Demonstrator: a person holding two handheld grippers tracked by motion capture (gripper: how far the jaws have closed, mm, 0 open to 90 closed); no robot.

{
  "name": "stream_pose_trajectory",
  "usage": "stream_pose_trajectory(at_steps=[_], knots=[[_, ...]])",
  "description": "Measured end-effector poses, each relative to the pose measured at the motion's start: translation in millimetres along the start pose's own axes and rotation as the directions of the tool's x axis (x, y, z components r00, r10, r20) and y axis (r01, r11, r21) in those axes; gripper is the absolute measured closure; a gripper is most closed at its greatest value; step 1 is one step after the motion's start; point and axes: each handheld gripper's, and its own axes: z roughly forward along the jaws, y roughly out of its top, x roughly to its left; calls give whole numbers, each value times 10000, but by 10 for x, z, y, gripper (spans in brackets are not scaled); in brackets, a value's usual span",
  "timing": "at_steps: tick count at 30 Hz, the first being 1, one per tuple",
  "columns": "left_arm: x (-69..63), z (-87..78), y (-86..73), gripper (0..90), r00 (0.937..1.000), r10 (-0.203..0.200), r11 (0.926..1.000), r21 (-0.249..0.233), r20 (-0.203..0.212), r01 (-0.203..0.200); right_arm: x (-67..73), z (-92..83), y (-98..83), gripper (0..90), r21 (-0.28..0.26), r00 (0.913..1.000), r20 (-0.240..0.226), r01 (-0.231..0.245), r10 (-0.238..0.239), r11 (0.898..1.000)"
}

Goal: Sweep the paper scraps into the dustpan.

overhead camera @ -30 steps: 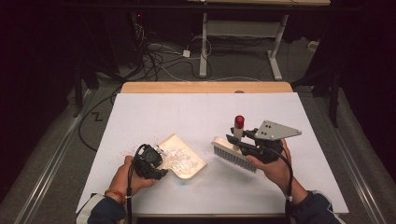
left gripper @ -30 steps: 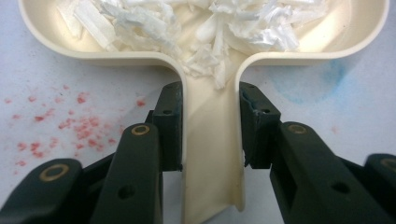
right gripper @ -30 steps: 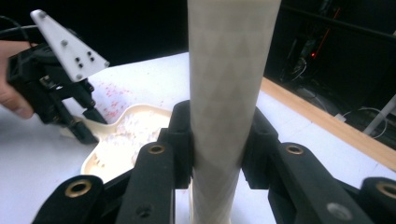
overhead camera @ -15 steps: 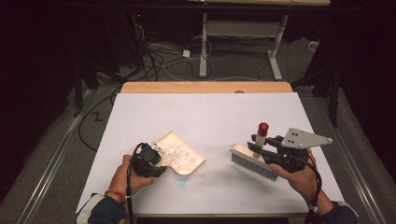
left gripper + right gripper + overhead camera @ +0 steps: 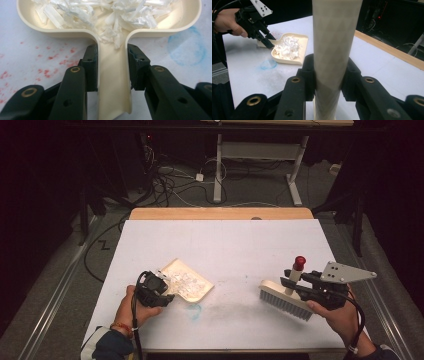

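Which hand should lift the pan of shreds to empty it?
Left. The left gripper is already shut on the dustpan handle, with the white shreds inside. The right gripper is shut on the brush, off to the side.

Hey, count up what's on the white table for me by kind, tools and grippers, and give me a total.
Dustpans, holding white shreds: 1
Brushes: 1
Grippers, left gripper and right gripper: 2
Total: 4
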Motion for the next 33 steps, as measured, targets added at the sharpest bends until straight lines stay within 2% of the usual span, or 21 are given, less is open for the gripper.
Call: stream_pose_trajectory(at_steps=[8,10,16,19,23,26,28,33], knots=[[143,-19,-52,632,9976,-591,9982,-150,-351,586,-82,-93,-95,705,183,10000,-56,-34,35,9998],[206,-28,-82,632,9945,-912,9956,-254,-524,900,-111,-115,-107,705,211,9999,-42,-93,94,9997],[296,-45,-131,632,9870,-1374,9901,-415,-834,1343,-159,-124,-119,704,343,9999,-59,-102,104,9994],[330,-53,-154,632,9841,-1534,9876,-481,-891,1496,-196,-91,-136,704,470,9998,-152,-128,136,9988],[373,-63,-177,632,9768,-1877,9812,-653,-1033,1816,-273,-26,-145,703,447,9996,-174,-222,230,9988],[409,-71,-195,632,9731,-1989,9790,-679,-1163,1920,-379,42,-119,700,526,9996,-163,-203,212,9984],[421,-63,-204,632,9709,-2060,9778,-638,-1224,1994,-395,54,-113,698,545,9996,-157,-213,222,9983],[426,-60,-212,630,9671,-2224,9737,-777,-1234,2141,-516,137,-85,683,681,9995,105,-297,290,9972]])
